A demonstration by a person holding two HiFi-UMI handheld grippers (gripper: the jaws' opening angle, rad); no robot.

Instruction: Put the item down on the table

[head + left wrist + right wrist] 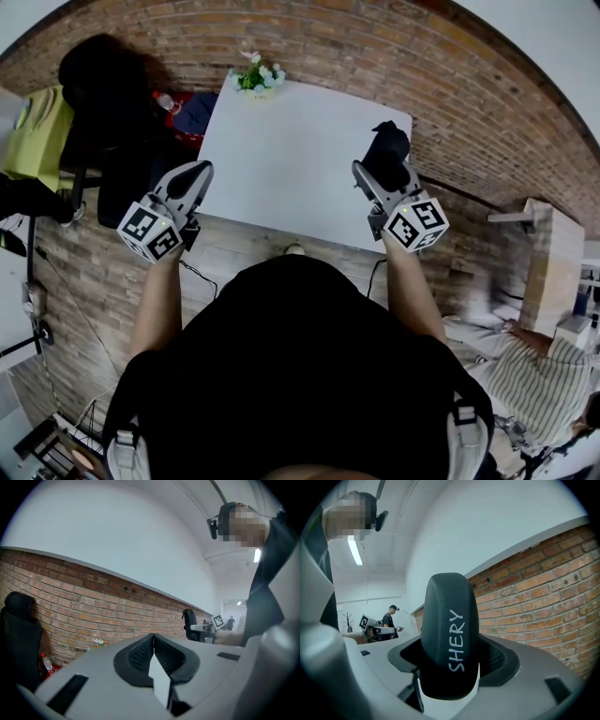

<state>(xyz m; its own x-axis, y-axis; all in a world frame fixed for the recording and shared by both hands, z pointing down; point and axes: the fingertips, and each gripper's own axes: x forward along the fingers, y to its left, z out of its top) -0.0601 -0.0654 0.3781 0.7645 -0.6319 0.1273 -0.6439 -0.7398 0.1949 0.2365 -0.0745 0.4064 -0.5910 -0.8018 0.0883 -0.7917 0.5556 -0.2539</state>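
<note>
Over table (281,159), right tongs (377,178) clamping black item (450,634) (case, perhaps)

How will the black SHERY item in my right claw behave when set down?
Probably stiff: the black item holds its rounded shape in the right claw. Its smooth, curved end may rock or tip if stood upright on the table; laying it flat seems safer.

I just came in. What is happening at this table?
A person stands at a white table with a gripper in each hand. The right gripper is closed on a dark item printed with SHERY, held over the table's right side and not yet released. The left gripper is empty, jaws together, near the table's left edge.
</note>
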